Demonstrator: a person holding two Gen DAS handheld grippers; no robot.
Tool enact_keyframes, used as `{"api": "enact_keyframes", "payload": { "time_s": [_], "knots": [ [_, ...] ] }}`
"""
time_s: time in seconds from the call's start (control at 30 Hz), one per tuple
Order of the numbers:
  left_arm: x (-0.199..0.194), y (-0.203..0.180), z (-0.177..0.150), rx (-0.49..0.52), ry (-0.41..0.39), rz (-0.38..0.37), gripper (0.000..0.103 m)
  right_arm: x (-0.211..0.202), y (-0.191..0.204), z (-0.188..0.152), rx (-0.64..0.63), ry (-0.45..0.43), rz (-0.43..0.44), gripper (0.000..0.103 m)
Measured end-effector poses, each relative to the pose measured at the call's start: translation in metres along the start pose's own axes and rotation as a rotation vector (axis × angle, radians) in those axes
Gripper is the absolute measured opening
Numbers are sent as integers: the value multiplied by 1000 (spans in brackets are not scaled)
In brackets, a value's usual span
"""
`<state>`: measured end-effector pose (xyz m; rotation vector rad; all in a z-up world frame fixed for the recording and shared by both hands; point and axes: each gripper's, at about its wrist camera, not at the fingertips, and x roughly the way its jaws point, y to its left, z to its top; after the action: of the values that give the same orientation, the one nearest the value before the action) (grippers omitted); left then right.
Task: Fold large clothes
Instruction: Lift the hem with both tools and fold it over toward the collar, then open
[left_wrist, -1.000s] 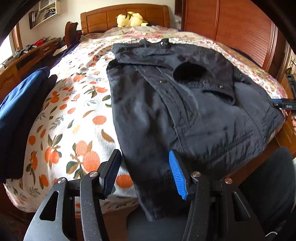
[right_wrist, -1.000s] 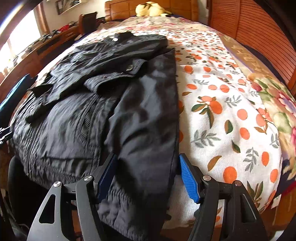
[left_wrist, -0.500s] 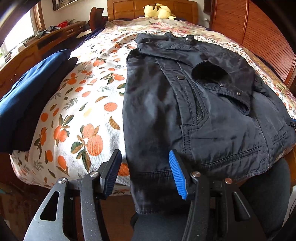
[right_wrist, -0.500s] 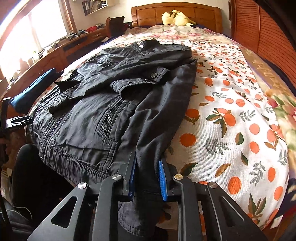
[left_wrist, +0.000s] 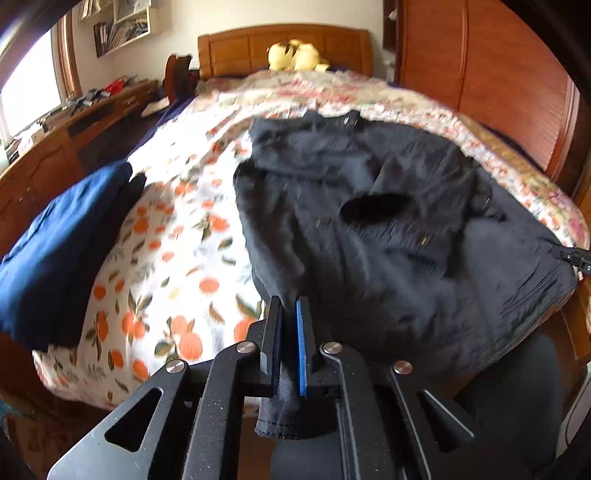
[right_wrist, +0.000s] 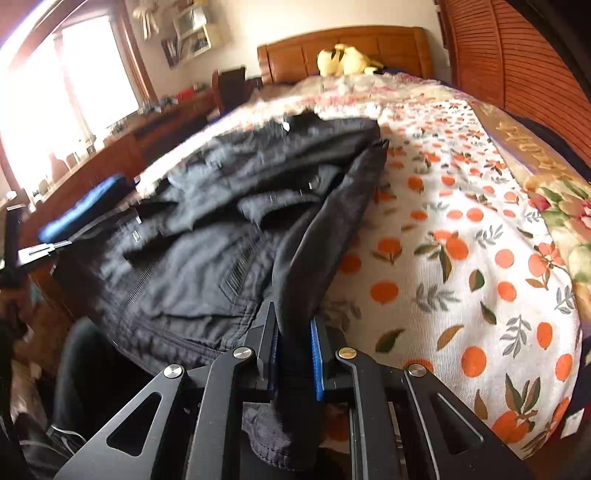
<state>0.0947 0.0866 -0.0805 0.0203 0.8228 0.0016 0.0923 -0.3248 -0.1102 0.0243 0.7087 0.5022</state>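
A black jacket (left_wrist: 388, 229) lies spread on the bed, its front up, its hem hanging over the near edge. My left gripper (left_wrist: 289, 306) is shut on the jacket's left sleeve cuff (left_wrist: 280, 410), which hangs down between the fingers. My right gripper (right_wrist: 293, 325) is shut on the jacket's right sleeve (right_wrist: 325, 229), whose cuff (right_wrist: 280, 432) droops below the fingers. The jacket body (right_wrist: 192, 236) lies to the left of that sleeve in the right wrist view.
The bed has an orange-fruit print cover (left_wrist: 166, 258) (right_wrist: 461, 266). A folded blue garment (left_wrist: 59, 243) lies at the bed's left edge. A yellow plush toy (left_wrist: 295, 55) sits by the wooden headboard. A wooden wardrobe (left_wrist: 480, 74) stands on the right, a desk (right_wrist: 155, 125) on the left.
My left gripper went from open around the left cuff to shut on it. My right gripper closed on the right sleeve half a second ago. Both sleeves are now lifted and pulled taut.
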Motion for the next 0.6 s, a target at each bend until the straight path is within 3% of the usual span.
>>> {"api": "enact_keyframes", "payload": {
  "time_s": [0.23,0.47,0.6],
  "knots": [
    [0,-8,12,12,-9,2,7,-1,4,-3,-11,12,-5,14],
    [-1,-3,0,-64,-7,27,7,22,-1,12,-34,103,23,14],
    [-3,4,-4,-133,-7,4,7,38,-5,16,0,177,20,16]
  ]
}}
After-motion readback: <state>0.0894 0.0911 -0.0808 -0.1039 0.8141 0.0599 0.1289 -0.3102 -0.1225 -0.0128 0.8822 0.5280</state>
